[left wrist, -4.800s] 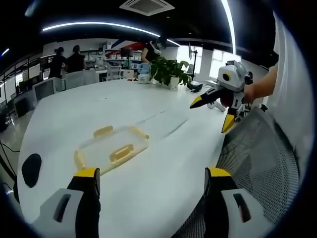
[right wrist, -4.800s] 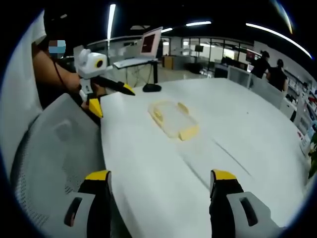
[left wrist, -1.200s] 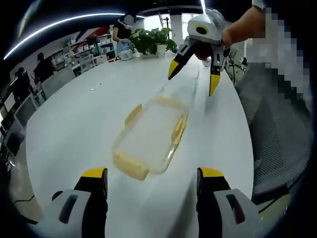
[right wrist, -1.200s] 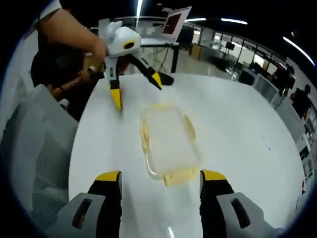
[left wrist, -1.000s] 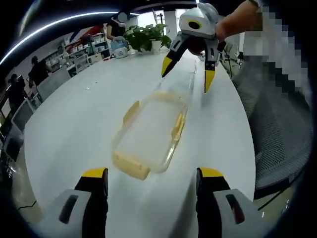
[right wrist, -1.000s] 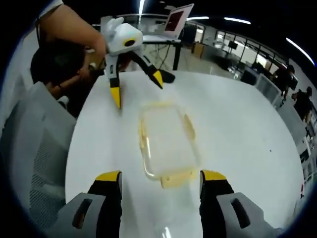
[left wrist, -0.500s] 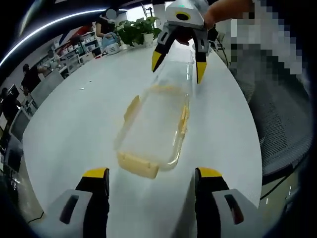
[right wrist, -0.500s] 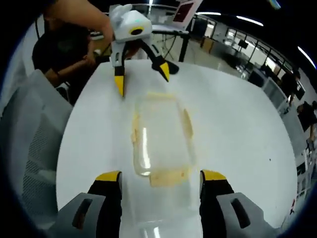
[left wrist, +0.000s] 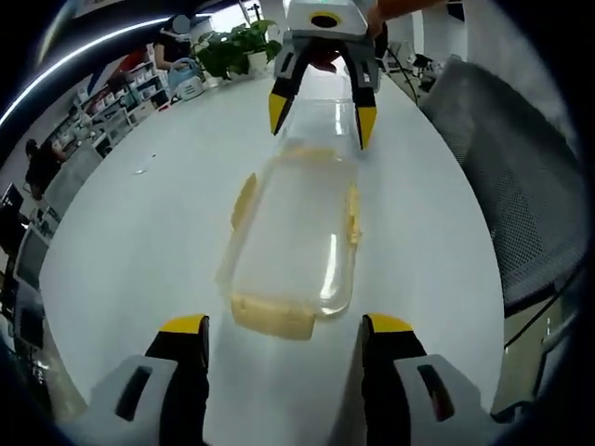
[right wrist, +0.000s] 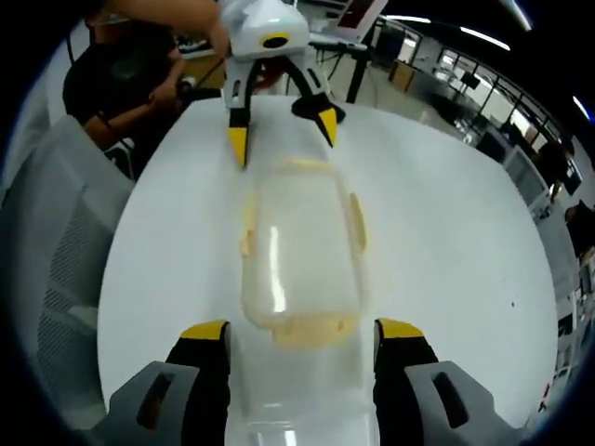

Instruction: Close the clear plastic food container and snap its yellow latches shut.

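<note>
Broadly, an open-plan office: desks, monitors and a few people in the background, ceiling light strips, a potted plant [left wrist: 230, 48] at the far edge in the left gripper view, a laptop [right wrist: 363, 13] on a stand in the right gripper view. Mesh chair [left wrist: 507, 177] sits just beside the tabletop [left wrist: 139, 232] edge.

Tabletop: large, white, rounded, glossy; bare apart from the task item.

Container [left wrist: 293, 237]: clear, long, lying flat mid-tabletop, lid seated on top as far as can be judged. Yellow latches at both ends and both long sides; near end latch [left wrist: 272, 317] looks flared outward, so judged not yet snapped.

Claws: set at opposite ends of the container, facing each other along its long axis. Judged reason: each end latch can be pressed while the other claw steadies the box.

- Left claw [left wrist: 284, 327]: jaws wide apart, holding nothing, straddling the near end just short of the latch.
- Right claw [right wrist: 301, 333]: jaws wide apart, holding nothing, poised at the opposite end latch [right wrist: 305, 332]; from the left gripper view its tips hang just above the far end.
</note>
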